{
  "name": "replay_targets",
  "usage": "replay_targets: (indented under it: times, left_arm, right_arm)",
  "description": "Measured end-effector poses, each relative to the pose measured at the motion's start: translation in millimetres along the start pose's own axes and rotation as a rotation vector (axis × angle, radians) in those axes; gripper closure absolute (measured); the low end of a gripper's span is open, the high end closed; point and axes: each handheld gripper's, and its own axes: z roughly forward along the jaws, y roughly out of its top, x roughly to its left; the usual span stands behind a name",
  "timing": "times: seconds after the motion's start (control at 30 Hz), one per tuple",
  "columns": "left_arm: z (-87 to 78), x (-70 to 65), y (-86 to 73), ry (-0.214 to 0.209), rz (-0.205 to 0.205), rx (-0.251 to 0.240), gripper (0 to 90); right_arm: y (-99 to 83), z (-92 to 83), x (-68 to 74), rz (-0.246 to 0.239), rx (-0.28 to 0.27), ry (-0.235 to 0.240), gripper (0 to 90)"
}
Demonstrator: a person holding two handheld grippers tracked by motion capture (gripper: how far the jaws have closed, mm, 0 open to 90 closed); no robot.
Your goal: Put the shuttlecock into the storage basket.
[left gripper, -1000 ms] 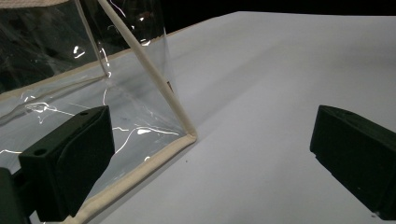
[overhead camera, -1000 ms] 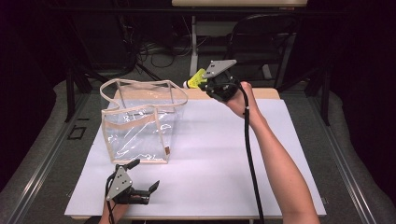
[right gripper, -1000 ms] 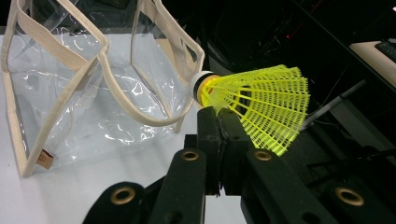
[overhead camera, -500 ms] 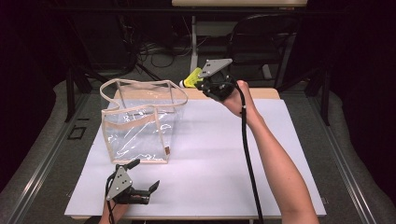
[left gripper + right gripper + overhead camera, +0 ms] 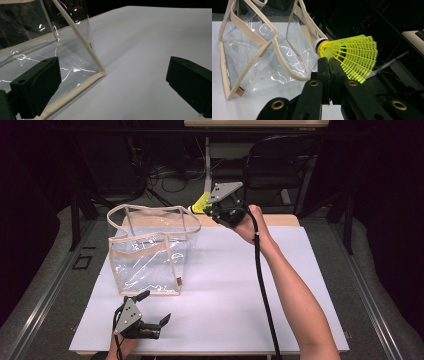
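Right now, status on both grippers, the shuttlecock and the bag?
Right gripper shut on yellow plastic shuttlecock, raised beside clear beige-trimmed tote bag. Left gripper open, near table's front edge. Nothing in the way.

Right tool (image 5: pixel 212 209): black body topped by a grey three-cornered plate, with a thick black cable trailing along the person's bare, sleeveless right forearm (image 5: pixel 295 295) toward the near edge. In the right gripper view, its two flat black jaws rise from black linkage arms fitted with brass-coloured ringed holes. Left tool (image 5: pixel 155 309): black body at the near left carrying a similar grey plate marked with small dark holes. In the left gripper view, its jaws appear as two blocky matte-black pads (image 5: pixel 37 85).
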Motion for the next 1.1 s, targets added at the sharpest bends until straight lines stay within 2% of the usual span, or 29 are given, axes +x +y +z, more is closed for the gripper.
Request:
replay_targets:
  times: [0.53, 1.1]
  left_arm:
    - [-0.4, 0.0, 0.0, 0.0, 0.003, 0.002, 0.0]
    - [-0.2, -0.3, 0.0, 0.0, 0.003, 0.003, 0.0]
  right_arm:
    - [12.9, 6.7, 8.4, -0.027, -0.007, 0.018, 89.4]
    - [21.5, 16.3, 16.3, -0.051, 0.008, 0.035, 89.4]
